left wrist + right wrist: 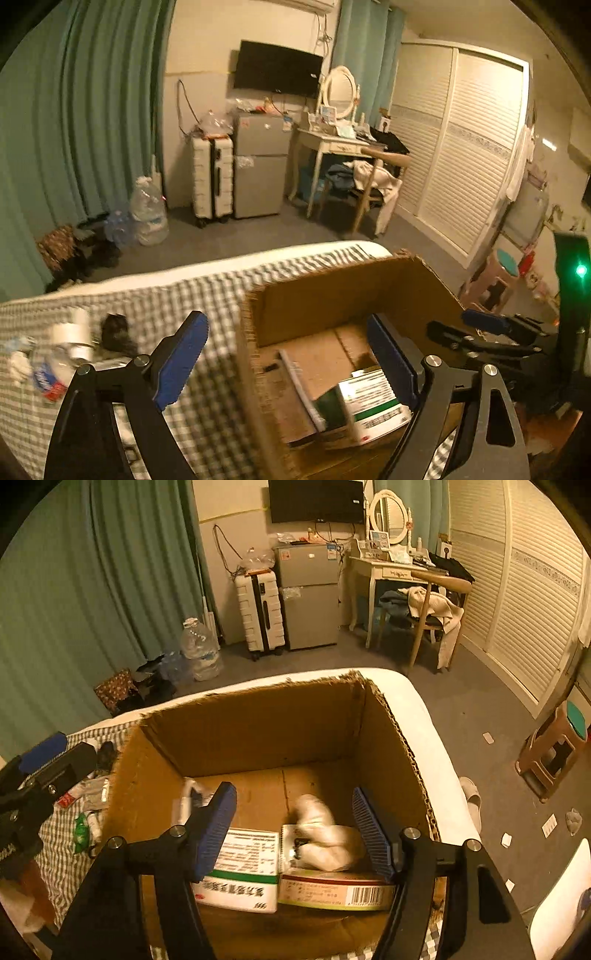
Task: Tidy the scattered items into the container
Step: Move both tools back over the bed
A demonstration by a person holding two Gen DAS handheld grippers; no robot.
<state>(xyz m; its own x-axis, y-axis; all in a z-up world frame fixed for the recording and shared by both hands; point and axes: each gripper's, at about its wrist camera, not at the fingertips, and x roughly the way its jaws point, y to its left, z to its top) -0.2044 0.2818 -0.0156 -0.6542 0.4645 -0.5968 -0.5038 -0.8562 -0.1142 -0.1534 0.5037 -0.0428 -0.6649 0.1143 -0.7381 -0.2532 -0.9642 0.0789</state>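
Note:
An open cardboard box stands on the checked bedspread. Inside lie a green-and-white medicine box, a flat barcoded box, a white tube and a blurred white wad between my right fingers. My right gripper is open over the box interior. My left gripper is open and empty, straddling the box's left wall. Scattered items lie left of the box: a white roll, a dark object, a crumpled packet and a green packet.
The bed edge drops to a grey floor with a slipper and paper scraps. A stool stands at the right. A chair, dresser, fridge and suitcase line the far wall.

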